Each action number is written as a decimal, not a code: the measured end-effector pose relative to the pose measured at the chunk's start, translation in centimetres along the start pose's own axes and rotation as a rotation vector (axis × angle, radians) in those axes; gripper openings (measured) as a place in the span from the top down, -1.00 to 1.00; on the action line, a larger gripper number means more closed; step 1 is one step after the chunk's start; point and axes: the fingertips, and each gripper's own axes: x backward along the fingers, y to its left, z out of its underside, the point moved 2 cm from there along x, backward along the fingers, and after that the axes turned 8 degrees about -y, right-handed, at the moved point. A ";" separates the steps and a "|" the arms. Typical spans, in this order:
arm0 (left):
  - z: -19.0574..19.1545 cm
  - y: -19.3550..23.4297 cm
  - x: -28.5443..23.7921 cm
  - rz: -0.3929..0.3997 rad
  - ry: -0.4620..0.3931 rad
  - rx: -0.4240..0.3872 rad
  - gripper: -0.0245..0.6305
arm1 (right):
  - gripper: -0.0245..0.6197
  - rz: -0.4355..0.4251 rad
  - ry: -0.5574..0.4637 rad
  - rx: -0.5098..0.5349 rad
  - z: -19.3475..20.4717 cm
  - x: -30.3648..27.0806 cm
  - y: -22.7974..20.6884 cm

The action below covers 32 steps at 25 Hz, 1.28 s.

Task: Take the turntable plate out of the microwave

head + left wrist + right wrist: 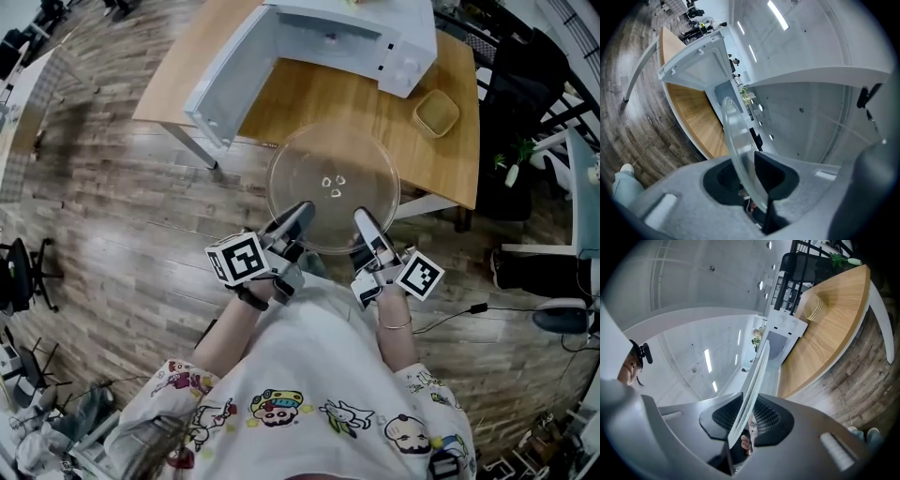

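The left gripper (298, 217) and right gripper (364, 225) are each clamping the near rim of the plate (323, 157), holding it in the air over the near edge of the table (309, 98), outside the open microwave (394, 42) at the far side.

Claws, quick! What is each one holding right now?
Left claw: shut on the plate, at its rim.
Right claw: shut on the same plate's rim.

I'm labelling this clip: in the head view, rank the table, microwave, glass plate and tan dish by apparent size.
Largest first: table; microwave, cropped at the top; glass plate, nearer the camera, so unsure against the microwave; tan dish.
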 end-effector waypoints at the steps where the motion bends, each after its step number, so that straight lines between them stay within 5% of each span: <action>1: -0.1 -0.2 0.2 0.009 0.004 -0.004 0.72 | 0.68 -0.002 0.001 0.001 0.1 0.1 0.2; 32: -4.4 -1.3 2.5 0.086 0.088 -0.061 0.71 | 0.67 -0.002 0.011 0.057 2.7 -2.5 3.8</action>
